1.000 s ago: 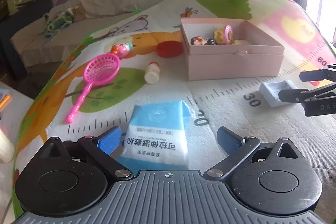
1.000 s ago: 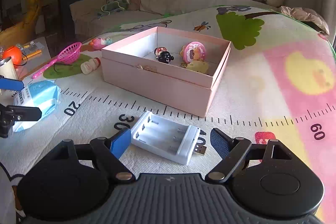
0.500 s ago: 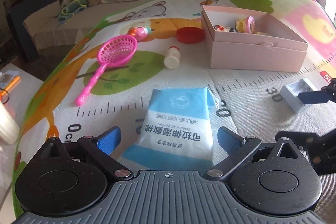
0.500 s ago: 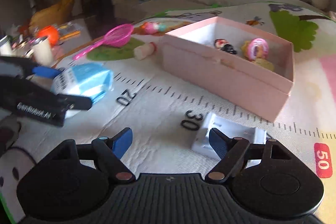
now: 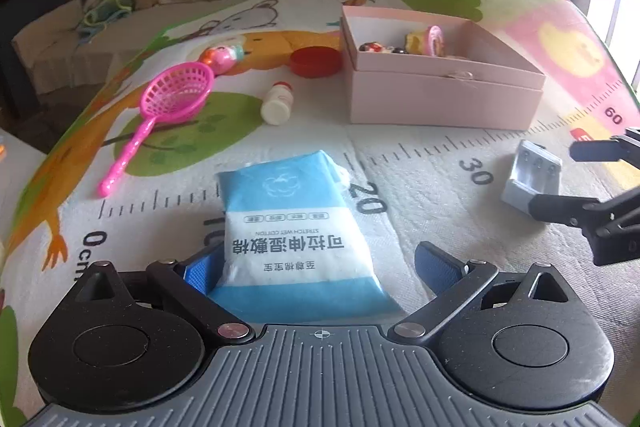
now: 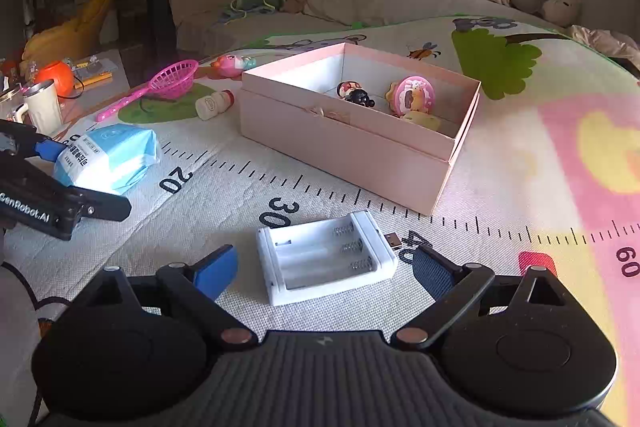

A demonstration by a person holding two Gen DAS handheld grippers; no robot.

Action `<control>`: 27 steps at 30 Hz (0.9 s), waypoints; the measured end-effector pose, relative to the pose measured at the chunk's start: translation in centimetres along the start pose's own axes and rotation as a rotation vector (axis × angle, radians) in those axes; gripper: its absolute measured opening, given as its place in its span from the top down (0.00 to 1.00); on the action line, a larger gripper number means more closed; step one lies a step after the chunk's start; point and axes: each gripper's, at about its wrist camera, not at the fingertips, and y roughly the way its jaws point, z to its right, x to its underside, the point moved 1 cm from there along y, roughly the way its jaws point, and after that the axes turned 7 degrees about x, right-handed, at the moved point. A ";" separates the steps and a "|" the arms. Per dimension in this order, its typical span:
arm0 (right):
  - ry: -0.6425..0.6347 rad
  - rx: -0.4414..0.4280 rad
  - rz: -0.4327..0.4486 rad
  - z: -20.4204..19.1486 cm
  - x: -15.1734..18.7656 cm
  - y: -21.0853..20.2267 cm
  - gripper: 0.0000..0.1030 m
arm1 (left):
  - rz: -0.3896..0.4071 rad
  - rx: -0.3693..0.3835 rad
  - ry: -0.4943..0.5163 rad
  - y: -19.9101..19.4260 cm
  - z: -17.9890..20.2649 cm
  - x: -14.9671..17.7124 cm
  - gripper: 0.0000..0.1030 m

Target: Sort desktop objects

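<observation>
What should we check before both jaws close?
1. Left gripper open around wipes pack: ok.
2. Pack centred between the jaws: not ok, it sits against the left finger, with a gap on the right.
3. Right gripper open around battery case: ok.
4. Case's USB plug clear of right finger: cannot tell, it is close.
5. Pink box open with free floor: ok.
6. The two grippers apart: ok.

"STRETCH WET COTTON" and Chinese characters are printed on the blue wipes pack [image 5: 296, 227]. The ruler on the play mat [image 6: 520, 155] is marked 20, 30 and 60. "GenRobot.AI" is read on the left gripper [image 6: 76, 179].
</observation>
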 end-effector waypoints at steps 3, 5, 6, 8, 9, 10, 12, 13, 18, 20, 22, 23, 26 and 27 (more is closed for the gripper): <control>0.049 -0.045 -0.012 0.4 -0.4 1.1 0.06 | -0.005 0.003 0.001 0.2 0.2 0.1 0.01; 0.059 -0.093 -0.037 0.0 -0.6 1.5 0.04 | -0.009 0.001 -0.005 0.3 0.0 0.1 0.01; 0.048 -0.138 -0.047 -0.5 -0.6 1.4 0.04 | -0.010 -0.001 -0.008 0.2 -0.1 0.1 0.01; -0.003 -0.169 -0.041 -1.8 -0.5 0.6 0.01 | -0.012 -0.003 -0.013 0.3 -0.3 0.2 0.01; -0.042 -0.112 -0.028 -2.6 -0.4 0.3 0.00 | -0.015 -0.003 -0.017 0.3 -0.3 0.2 0.01; -0.074 -0.054 -0.011 -3.2 -0.3 0.1 0.00 | -0.017 -0.001 -0.022 0.4 -0.4 0.2 0.01; -0.084 0.001 -0.001 -3.5 -0.3 0.2 0.00 | -0.021 0.005 -0.027 0.6 -0.4 0.2 0.01; -0.064 0.001 -0.010 -3.4 -0.5 0.4 0.00 | -0.022 0.007 -0.026 0.6 -0.3 0.3 0.01; 0.071 -0.009 -0.054 -2.9 -1.5 1.7 0.00 | -0.027 0.011 -0.023 0.6 0.0 0.5 0.01; 0.104 -0.015 -0.067 -3.0 -1.7 2.1 0.00 | -0.027 0.010 -0.028 0.6 -0.2 0.5 0.01; 0.116 -0.013 -0.082 -3.0 -1.6 2.4 0.00 | -0.026 0.009 -0.031 0.6 -0.3 0.6 0.01; 0.119 -0.013 -0.091 -3.0 -1.5 2.5 0.00 | -0.025 0.005 -0.031 0.5 -0.4 0.6 0.01; 0.126 -0.005 -0.114 -2.5 -0.8 2.6 0.00 | -0.022 -0.004 -0.033 0.5 -0.8 0.8 0.00; 0.127 0.014 -0.121 -2.2 -0.7 2.5 0.00 | -0.021 -0.007 -0.036 0.5 -0.9 0.8 0.00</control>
